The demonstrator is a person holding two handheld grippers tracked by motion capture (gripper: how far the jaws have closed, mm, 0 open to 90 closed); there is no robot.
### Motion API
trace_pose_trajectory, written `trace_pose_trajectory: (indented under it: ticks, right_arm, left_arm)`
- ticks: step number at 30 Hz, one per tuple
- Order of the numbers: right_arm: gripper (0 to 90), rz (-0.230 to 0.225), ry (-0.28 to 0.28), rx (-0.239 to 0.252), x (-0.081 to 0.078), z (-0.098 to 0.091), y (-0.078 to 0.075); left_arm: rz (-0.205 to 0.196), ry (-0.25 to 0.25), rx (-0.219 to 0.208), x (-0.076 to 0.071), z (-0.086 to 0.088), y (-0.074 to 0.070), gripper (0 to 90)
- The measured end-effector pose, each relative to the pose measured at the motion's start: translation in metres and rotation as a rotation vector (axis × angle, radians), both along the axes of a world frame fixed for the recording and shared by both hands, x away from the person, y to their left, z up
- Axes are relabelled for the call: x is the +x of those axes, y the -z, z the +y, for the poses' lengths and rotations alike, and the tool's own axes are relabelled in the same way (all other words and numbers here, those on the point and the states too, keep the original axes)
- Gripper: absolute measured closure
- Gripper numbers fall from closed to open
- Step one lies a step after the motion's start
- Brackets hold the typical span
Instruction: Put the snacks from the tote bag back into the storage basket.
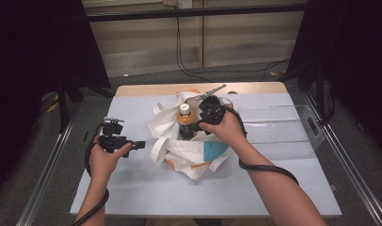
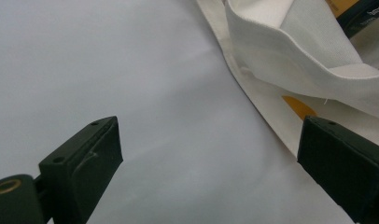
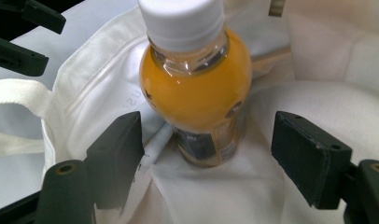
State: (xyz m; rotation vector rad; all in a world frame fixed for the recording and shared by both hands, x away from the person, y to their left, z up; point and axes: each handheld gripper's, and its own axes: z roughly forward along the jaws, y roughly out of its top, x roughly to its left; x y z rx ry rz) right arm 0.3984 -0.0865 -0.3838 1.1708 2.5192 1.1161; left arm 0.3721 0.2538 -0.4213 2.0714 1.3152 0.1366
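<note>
Both tongs open: right tongs (image 3: pixel 206 140) straddled upright bottle (image 3: pixel 197 88) in bag (image 1: pixel 189 150), nearer; left tongs (image 2: pixel 211 154) aside over surface (image 2: pixel 108 70).

The table (image 1: pixel 132 188) was lit evenly from above, while the room around it stayed very dark. Shadows were soft. Between the right gripper's jaws, the bottle (image 3: pixel 197 88) showed small glare on its cap. Both jaws near the cameras looked slightly blurred.

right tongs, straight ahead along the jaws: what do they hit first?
Most likely the orange juice bottle, standing in the white tote bag. It sits between the open right tongs, slightly ahead; bag fabric below could brush first, depth unclear.
</note>
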Motion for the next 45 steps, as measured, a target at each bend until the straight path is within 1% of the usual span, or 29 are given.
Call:
trace_pose_trajectory:
  ticks: [2,4,5,8,9,12,13,14,15,17,19,20,22,23,25,26,27,28,29,31,33,35,37,38,39,40,41,45]
  right_arm:
    - [24.9,0.000,-0.004,-0.001,0.001,0.002,0.000]
    - [24.9,0.003,-0.005,-0.006,0.003,0.004,0.000]
    - [24.9,0.003,-0.004,-0.005,0.003,0.005,0.000]
    - [24.9,0.008,-0.007,-0.007,0.006,0.009,-0.001]
    - [24.9,0.002,-0.013,-0.005,0.007,0.010,0.000]
    - [24.8,0.005,-0.019,-0.009,0.009,0.015,0.000]
    - [24.6,0.003,-0.020,-0.008,0.010,0.017,0.000]
    - [24.4,0.008,-0.020,-0.005,0.011,0.018,0.000]
    - [24.4,0.001,-0.023,0.003,0.012,0.019,0.001]
    - [23.8,0.005,-0.023,0.007,0.014,0.021,0.001]
    - [23.8,0.002,-0.023,0.005,0.015,0.023,0.002]
    - [23.9,0.009,-0.018,0.002,0.015,0.024,0.003]
    - [24.3,0.007,-0.021,0.001,0.018,0.025,0.005]
    - [24.4,0.007,-0.018,0.001,0.018,0.026,0.006]
    - [24.9,0.005,-0.017,-0.002,0.020,0.027,0.007]
    - [25.0,0.008,-0.014,0.000,0.020,0.028,0.008]
    - [25.4,0.009,-0.012,-0.003,0.020,0.029,0.009]
    - [25.9,0.001,-0.013,-0.008,0.021,0.030,0.009]
    - [26.4,0.002,-0.011,-0.013,0.020,0.031,0.009]
    - [27.6,-0.012,-0.012,-0.022,0.021,0.032,0.010]
    - [28.5,-0.014,-0.007,-0.020,0.021,0.032,0.010]
    - [28.8,-0.005,-0.001,-0.018,0.021,0.032,0.010]
    - [29.2,-0.015,-0.005,-0.022,0.020,0.032,0.010]
    - [29.3,-0.015,0.000,-0.022,0.020,0.033,0.010]
    - [29.5,-0.020,-0.002,-0.025,0.020,0.033,0.010]
    - [29.6,-0.019,-0.001,-0.029,0.019,0.034,0.010]
    - [29.6,-0.014,0.005,-0.031,0.019,0.034,0.009]
    - [29.9,-0.005,0.019,-0.033,0.019,0.034,0.008]
  left_arm:
    - [0.000,-0.004,-0.009,0.000,0.000,0.000,6.2]
    - [-0.001,0.001,-0.003,0.000,0.002,0.000,6.2]
    - [0.002,-0.013,-0.015,0.000,0.001,0.001,6.2]
    - [0.006,-0.007,-0.011,0.000,0.004,0.002,6.2]
    - [0.003,-0.006,-0.004,0.000,0.005,0.001,6.2]
    - [0.004,-0.008,-0.010,0.000,0.006,0.001,6.2]
    - [0.003,-0.016,-0.016,0.000,0.006,0.001,6.2]
    - [0.007,-0.001,-0.007,0.000,0.007,0.001,6.2]
    - [0.006,-0.007,-0.011,0.000,0.008,0.001,6.2]
    - [0.003,-0.010,-0.009,0.000,0.008,0.001,6.2]
    - [-0.004,-0.026,-0.020,0.000,0.008,0.001,6.2]
    - [-0.004,-0.024,-0.019,0.000,0.008,0.001,6.2]
    - [-0.002,-0.021,-0.024,-0.001,0.008,0.000,6.2]
    - [-0.004,-0.017,-0.020,-0.001,0.008,0.000,6.2]
    - [-0.007,-0.022,-0.024,-0.001,0.008,-0.001,6.2]
    - [-0.005,-0.007,-0.015,-0.001,0.009,-0.002,6.2]
    - [-0.006,-0.010,-0.019,-0.001,0.008,-0.003,6.2]
    - [-0.012,-0.023,-0.031,-0.002,0.007,-0.003,6.2]
    - [-0.016,-0.021,-0.027,-0.002,0.007,-0.003,6.2]
    - [-0.017,-0.013,-0.023,-0.002,0.007,-0.003,6.2]
    - [-0.013,-0.009,-0.019,-0.002,0.008,-0.003,6.2]
    - [-0.010,-0.012,-0.022,-0.002,0.008,-0.003,6.2]
    - [-0.009,-0.004,-0.013,-0.002,0.008,-0.002,6.2]
    - [-0.008,-0.005,-0.017,-0.002,0.008,-0.002,6.2]
    - [-0.011,-0.017,-0.027,-0.002,0.006,-0.002,6.2]
    - [-0.011,-0.016,-0.027,-0.002,0.006,-0.002,6.2]
    - [-0.009,-0.003,-0.018,-0.002,0.007,-0.002,6.2]
    - [-0.014,-0.013,-0.015,-0.003,0.009,-0.002,6.2]
